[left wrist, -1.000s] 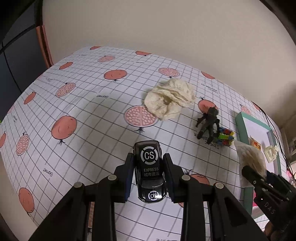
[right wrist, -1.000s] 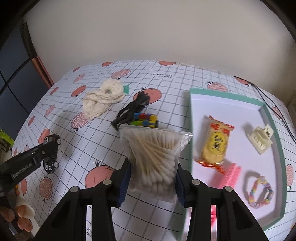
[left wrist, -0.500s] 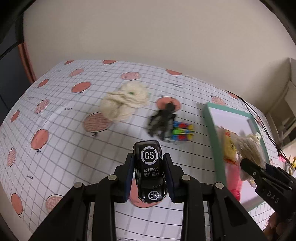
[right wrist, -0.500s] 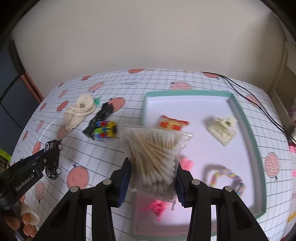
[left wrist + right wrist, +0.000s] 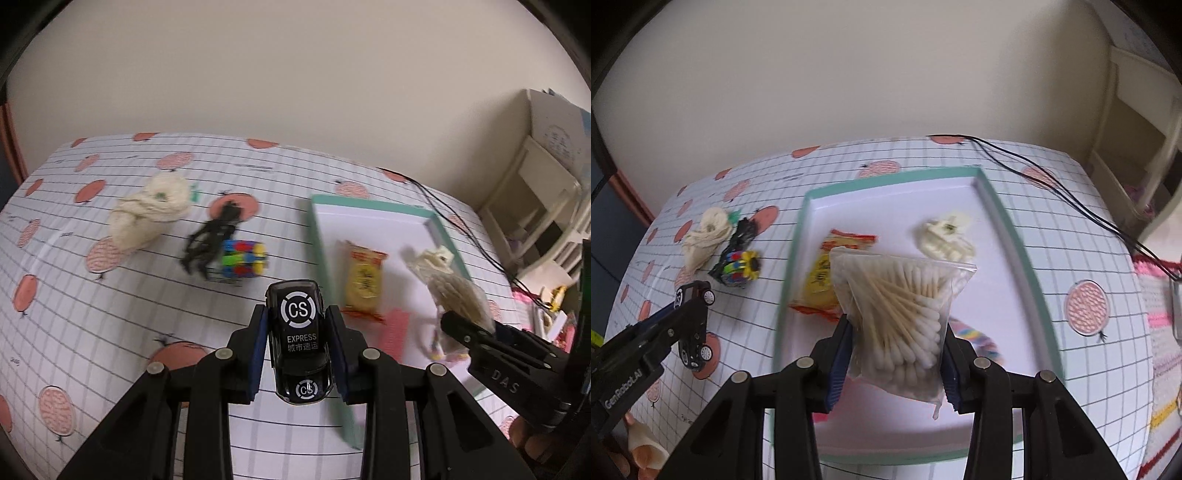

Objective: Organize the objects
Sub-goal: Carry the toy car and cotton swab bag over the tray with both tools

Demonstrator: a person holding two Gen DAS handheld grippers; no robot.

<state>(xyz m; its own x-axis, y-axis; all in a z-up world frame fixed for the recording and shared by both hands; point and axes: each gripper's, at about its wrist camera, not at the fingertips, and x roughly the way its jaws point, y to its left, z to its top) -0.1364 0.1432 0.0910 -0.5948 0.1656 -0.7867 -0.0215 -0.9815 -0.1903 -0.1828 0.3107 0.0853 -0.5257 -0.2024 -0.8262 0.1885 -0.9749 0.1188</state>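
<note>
With several items already in the tray (image 5: pixel 1015 236), the right gripper (image 5: pixel 895 343) clamps the cotton swab bag (image 5: pixel 901 317) above it while the left gripper (image 5: pixel 297 343) pinches the toy car (image 5: pixel 299 339) beside it, three things remaining outside.

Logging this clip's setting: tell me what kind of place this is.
Most likely a room in a home, used for tabletop sorting. A table under a pomegranate-print grid cloth stands against a plain wall, a teal-rimmed tray holds small household items, and pale shelving with clutter stands to the right.

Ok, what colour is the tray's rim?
Teal green, around a white inside; the tray shows best in the right wrist view.
</note>
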